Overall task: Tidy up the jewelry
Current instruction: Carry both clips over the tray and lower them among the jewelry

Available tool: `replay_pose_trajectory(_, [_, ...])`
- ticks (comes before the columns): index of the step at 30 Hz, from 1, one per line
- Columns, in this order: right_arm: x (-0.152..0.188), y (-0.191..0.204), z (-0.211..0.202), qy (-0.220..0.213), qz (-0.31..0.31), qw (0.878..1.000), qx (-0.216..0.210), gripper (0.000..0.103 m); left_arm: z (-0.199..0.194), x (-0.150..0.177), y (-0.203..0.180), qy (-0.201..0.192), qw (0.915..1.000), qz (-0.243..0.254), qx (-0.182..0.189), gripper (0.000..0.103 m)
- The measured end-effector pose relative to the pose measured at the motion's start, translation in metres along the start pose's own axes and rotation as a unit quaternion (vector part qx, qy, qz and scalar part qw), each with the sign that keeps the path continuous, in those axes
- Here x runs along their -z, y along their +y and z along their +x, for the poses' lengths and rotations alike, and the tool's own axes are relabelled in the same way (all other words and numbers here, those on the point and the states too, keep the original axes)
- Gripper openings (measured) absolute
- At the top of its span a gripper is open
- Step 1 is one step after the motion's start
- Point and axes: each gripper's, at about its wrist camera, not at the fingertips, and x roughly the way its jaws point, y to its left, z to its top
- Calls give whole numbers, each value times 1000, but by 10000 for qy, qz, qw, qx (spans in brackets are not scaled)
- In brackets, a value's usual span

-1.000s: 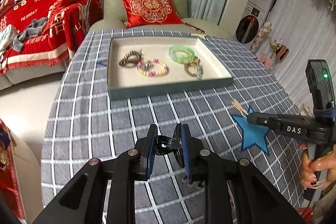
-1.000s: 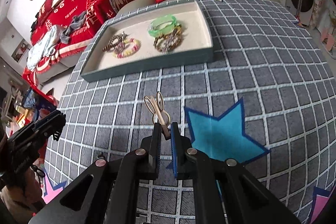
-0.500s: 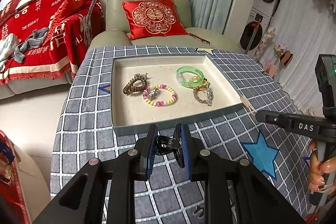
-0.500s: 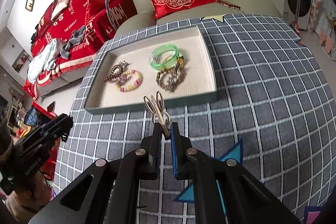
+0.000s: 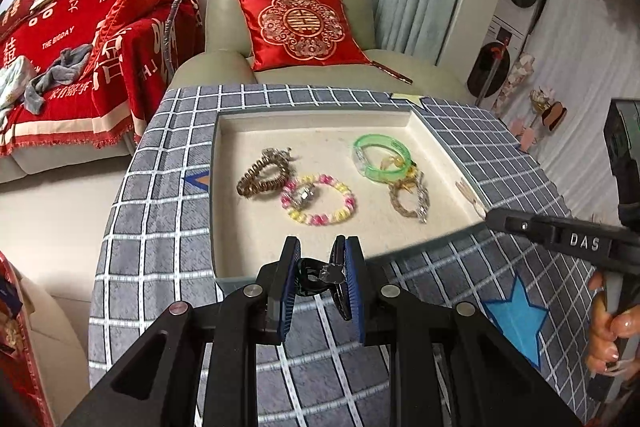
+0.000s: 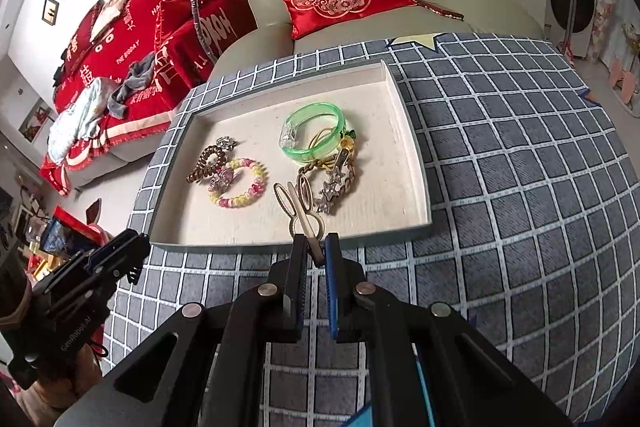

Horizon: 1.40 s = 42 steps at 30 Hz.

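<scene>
- The left gripper (image 5: 322,269) has its fingers pinching a small dark hair clip (image 5: 316,273) with a silvery ornament, held over the near rim of the tray (image 5: 224,269).
- That clip looks light and rigid, probably sprung plastic. The grip sits across its body, which seems the safest hold, since the ornament could snap or slip.
- The right gripper (image 6: 316,251) has its fingers pressed nearly together on the thin shank of a gold hairpin (image 6: 298,203), whose looped end juts forward over the tray's near edge.
- The pin looks stiff, smooth and very light. Such a narrow metal strip may swivel between the pads, so a hold near its middle would likely steady it.
- Inside the tray lie a green bangle (image 6: 314,131), a beaded bracelet (image 6: 240,189) and a coiled hair tie (image 6: 206,165), all light; the bangle appears hard, the tie springy.
- The tray rests on the checked tabletop (image 6: 500,187).
</scene>
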Motion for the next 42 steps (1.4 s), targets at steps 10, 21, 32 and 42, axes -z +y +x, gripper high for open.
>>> replay_pose_trajectory(10, [-19, 8, 26, 96, -60, 9999, 40, 10, 28, -23, 9, 26, 9997, 13, -238, 38])
replay_pose_trajectory(21, [-36, 12, 61, 340, -130, 9992, 143, 10, 62, -32, 13, 198, 9990, 57, -387, 38])
replay_pose_trajectory(32, [-41, 11, 86, 384, -258, 9980, 424, 9, 92, -34, 8, 381, 9974, 163, -588, 38])
replay_pose_trajectory(42, [-51, 12, 92, 212, -416, 9969, 633, 10, 108, -34, 10, 440, 9955, 195, -818, 38])
